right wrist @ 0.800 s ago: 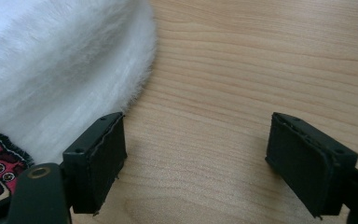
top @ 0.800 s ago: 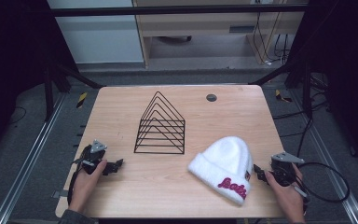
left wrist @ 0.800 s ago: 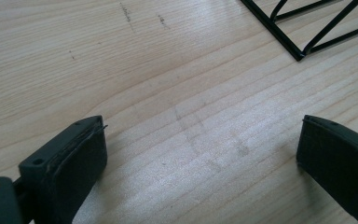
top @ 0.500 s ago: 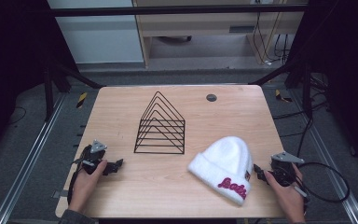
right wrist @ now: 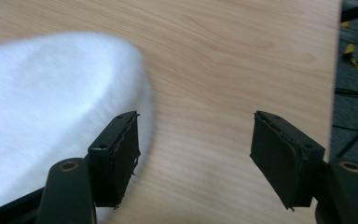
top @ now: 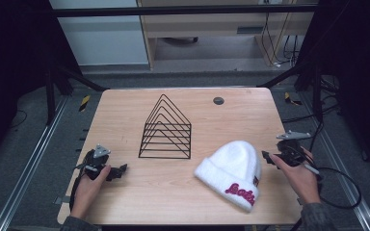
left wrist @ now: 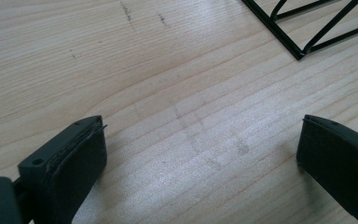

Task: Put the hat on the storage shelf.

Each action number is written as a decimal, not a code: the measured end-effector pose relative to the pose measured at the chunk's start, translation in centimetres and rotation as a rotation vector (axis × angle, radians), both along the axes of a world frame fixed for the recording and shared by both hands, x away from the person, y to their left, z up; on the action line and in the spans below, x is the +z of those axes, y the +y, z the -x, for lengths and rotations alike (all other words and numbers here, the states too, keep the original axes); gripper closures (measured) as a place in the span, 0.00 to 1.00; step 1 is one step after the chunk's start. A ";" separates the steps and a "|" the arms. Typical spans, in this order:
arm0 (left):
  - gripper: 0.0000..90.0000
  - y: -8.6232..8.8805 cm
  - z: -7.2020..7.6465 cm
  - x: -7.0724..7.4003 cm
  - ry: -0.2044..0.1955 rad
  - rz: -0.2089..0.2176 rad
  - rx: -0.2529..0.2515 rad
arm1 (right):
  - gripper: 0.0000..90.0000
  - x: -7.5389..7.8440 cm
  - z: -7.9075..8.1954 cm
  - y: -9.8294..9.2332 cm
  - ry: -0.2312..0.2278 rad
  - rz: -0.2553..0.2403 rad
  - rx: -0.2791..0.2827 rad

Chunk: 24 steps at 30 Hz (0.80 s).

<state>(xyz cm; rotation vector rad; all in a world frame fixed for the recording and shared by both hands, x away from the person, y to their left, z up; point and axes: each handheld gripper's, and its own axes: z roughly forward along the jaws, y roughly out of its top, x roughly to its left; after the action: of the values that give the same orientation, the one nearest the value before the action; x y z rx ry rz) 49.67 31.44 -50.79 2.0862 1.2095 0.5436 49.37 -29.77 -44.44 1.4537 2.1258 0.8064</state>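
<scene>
Pale wooden worktop point(top: 173, 192) carries a white knit beanie point(top: 231, 171) at near right: soft, light, best pinched at its folded cuff. Right gripper point(right wrist: 193, 147) spread just beside it; left gripper point(left wrist: 200, 158) spread, near the wire rack point(top: 166, 130).

The bench point(top: 125, 120) is pale wood with a smooth, faintly sheened top, fine grain lines and a few dark scuffs. The rack point(top: 166, 130) is thin black wire, smooth. The hat point(top: 231, 168) is soft white knitted cloth, fuzzy and matt, with raised pink lettering on its cuff. Both tongs point(left wrist: 200, 163) point(right wrist: 193, 154) look like matt black plastic with rough, dull pads point(right wrist: 121, 158).
</scene>
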 end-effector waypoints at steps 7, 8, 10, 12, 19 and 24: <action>0.01 0.0 0.0 0.0 0.000 -0.001 -0.001 | 0.42 -0.2 -2.7 3.2 0.057 -0.014 0.091; 0.01 0.0 0.0 0.0 -0.001 0.001 0.000 | 0.42 -0.3 -2.9 3.5 0.065 -0.034 0.100; 0.01 0.0 0.1 0.0 0.000 0.003 0.002 | 0.43 -0.6 -3.4 4.1 0.076 -0.039 0.105; 0.01 0.0 0.1 0.0 0.000 0.004 0.002 | 0.45 -1.1 -3.8 4.5 0.091 -0.032 0.099; 0.01 0.0 0.1 0.0 0.000 0.003 0.001 | 0.50 -2.9 -4.8 4.9 0.147 -0.016 0.089; 0.01 0.0 0.1 0.0 0.001 0.003 0.001 | 0.55 -3.4 -4.7 4.8 0.163 -0.026 0.097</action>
<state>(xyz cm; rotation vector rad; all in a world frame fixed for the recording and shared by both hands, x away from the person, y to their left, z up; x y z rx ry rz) 49.57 31.44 -50.80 2.0840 1.2107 0.5415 54.06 -24.99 -47.85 1.4847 2.3300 0.7764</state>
